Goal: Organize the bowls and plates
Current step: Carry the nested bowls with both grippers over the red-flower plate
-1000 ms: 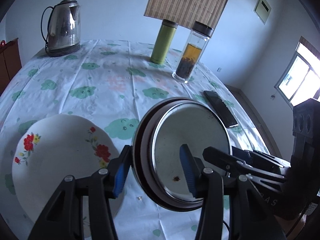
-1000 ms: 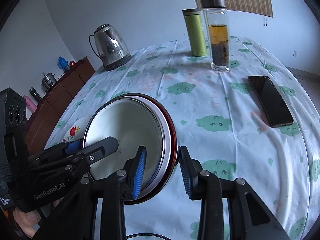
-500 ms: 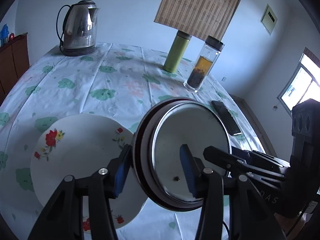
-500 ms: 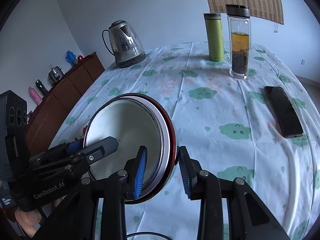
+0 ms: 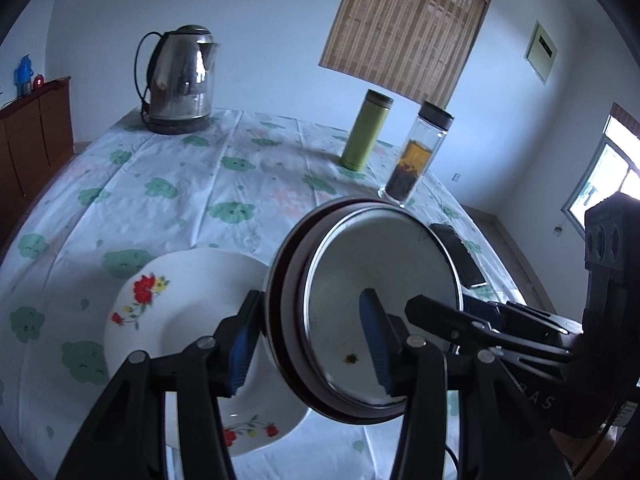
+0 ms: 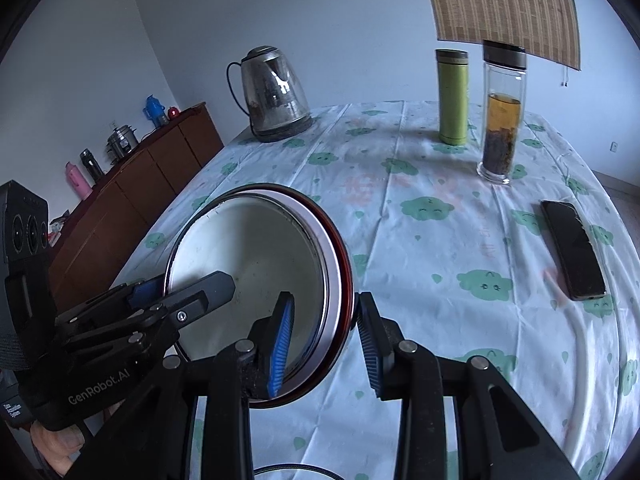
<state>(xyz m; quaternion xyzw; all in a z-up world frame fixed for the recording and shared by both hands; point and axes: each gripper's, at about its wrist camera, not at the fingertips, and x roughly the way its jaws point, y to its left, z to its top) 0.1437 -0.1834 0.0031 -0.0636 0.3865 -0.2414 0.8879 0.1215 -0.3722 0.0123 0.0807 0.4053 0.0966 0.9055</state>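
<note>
A round bowl (image 5: pixel 380 308), dark red outside with a steel inside, hangs tilted on edge above the table. My left gripper (image 5: pixel 308 340) is shut on its rim, one blue pad inside and one outside. My right gripper (image 6: pixel 325 340) is shut on the opposite rim of the same bowl (image 6: pixel 248 272). Each view shows the other gripper's black finger reaching into the bowl. A white plate with red flowers (image 5: pixel 180 312) lies on the tablecloth just left of and below the bowl; the right wrist view does not show it.
At the far side of the table stand a steel kettle (image 5: pixel 178 80), a green flask (image 5: pixel 364 132) and a glass tea bottle (image 5: pixel 416 156). A black phone (image 6: pixel 572 248) lies to the right, near a white cable (image 6: pixel 580 360). A wooden cabinet (image 6: pixel 132 192) stands left of the table.
Both grippers have carried the bowl up and toward the flowered plate, which now lies close beside and under it. The grip on the bowl is unchanged.
</note>
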